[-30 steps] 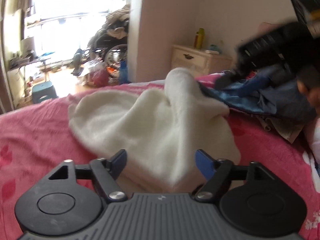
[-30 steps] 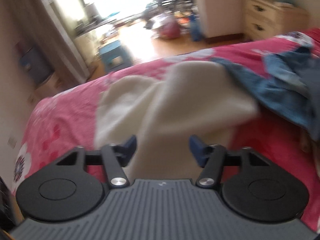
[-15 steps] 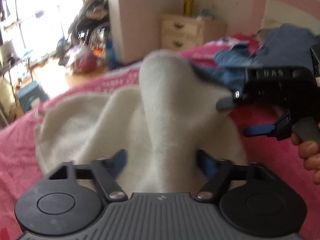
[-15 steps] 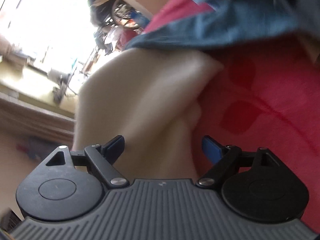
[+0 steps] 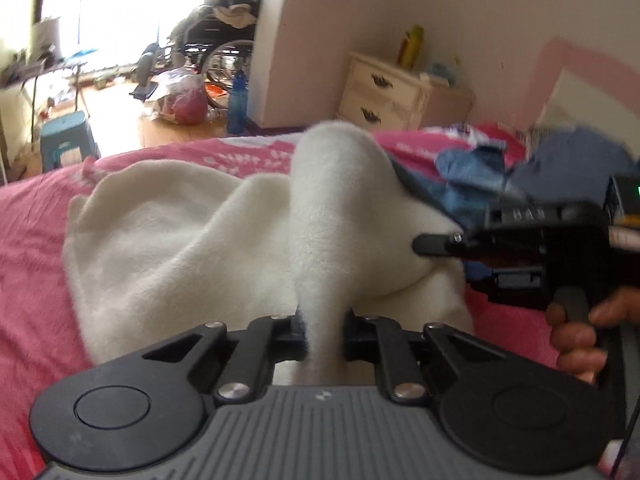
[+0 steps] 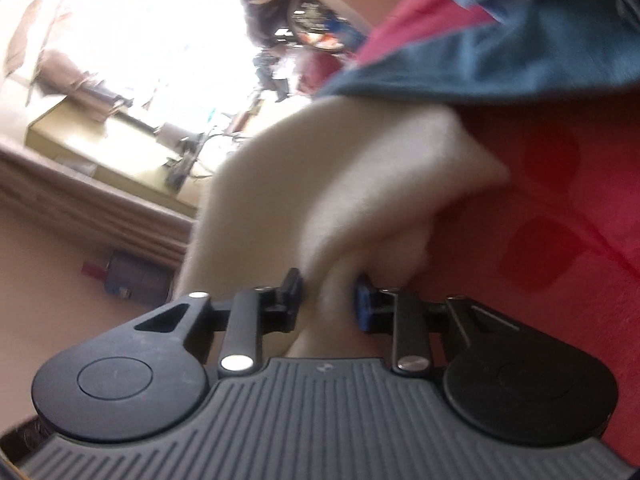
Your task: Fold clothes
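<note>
Cream fleece garment (image 5: 180, 240) lies on the pink bedspread (image 5: 28, 240); my left gripper (image 5: 323, 332) and right gripper (image 6: 330, 300) each pinch a raised fold, apparently to lift it for folding.

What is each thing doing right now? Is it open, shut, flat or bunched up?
Left gripper: shut on white cloth.
Right gripper: shut on white cloth.
White cloth: bunched, partly lifted off the bed.
Blue clothes: crumpled heap, unfolded.
Drawers: shut.
Bed: pink cover, wrinkled.
</note>
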The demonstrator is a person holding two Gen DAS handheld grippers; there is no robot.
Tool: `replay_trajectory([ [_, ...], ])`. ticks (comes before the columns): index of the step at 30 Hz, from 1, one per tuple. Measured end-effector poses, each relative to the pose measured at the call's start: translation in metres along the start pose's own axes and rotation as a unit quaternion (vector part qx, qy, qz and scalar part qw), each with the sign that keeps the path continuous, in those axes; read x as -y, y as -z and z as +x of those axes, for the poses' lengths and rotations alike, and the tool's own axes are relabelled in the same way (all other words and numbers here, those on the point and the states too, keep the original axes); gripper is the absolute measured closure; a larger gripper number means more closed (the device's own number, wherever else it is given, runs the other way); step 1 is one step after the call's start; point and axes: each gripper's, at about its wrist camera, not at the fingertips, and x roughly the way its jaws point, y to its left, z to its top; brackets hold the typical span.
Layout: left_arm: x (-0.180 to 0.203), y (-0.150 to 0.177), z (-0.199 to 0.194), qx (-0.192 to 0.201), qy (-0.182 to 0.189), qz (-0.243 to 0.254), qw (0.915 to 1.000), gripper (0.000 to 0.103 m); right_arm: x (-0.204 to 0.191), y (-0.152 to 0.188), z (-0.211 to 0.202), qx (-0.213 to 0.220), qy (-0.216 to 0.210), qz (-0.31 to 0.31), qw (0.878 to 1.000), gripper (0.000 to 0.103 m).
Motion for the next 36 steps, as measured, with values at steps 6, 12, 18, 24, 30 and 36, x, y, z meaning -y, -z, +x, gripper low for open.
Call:
replay_trajectory([
  [6,-0.025,0.013,-0.036,0.013,0.006,-0.034,0.9993,0.09,-0.054,0.019,-0.002,-0.018,-0.029,-0.097,0.995,0.087],
  [12,-0.054,0.042,-0.069,0.017,-0.003,-0.045,0.9988,0.09,-0.112,0.049,0.009,-0.054,-0.052,-0.243,0.967,0.088],
  [18,-0.07,0.084,-0.089,-0.004,-0.015,-0.028,0.9995,0.089,-0.154,0.101,0.015,-0.116,-0.076,-0.395,0.908,0.089],
  [24,-0.086,0.099,-0.112,-0.004,-0.01,-0.036,0.9993,0.078,-0.15,0.141,0.001,-0.152,-0.056,-0.466,0.87,0.089],
  [30,-0.08,0.084,-0.136,0.047,-0.007,-0.013,0.9988,0.064,-0.14,0.178,-0.02,-0.146,-0.011,-0.532,0.834,0.081],
  [36,-0.048,0.071,-0.135,0.063,0.037,0.022,0.9971,0.056,-0.131,0.173,-0.058,-0.157,-0.002,-0.532,0.832,0.048],
])
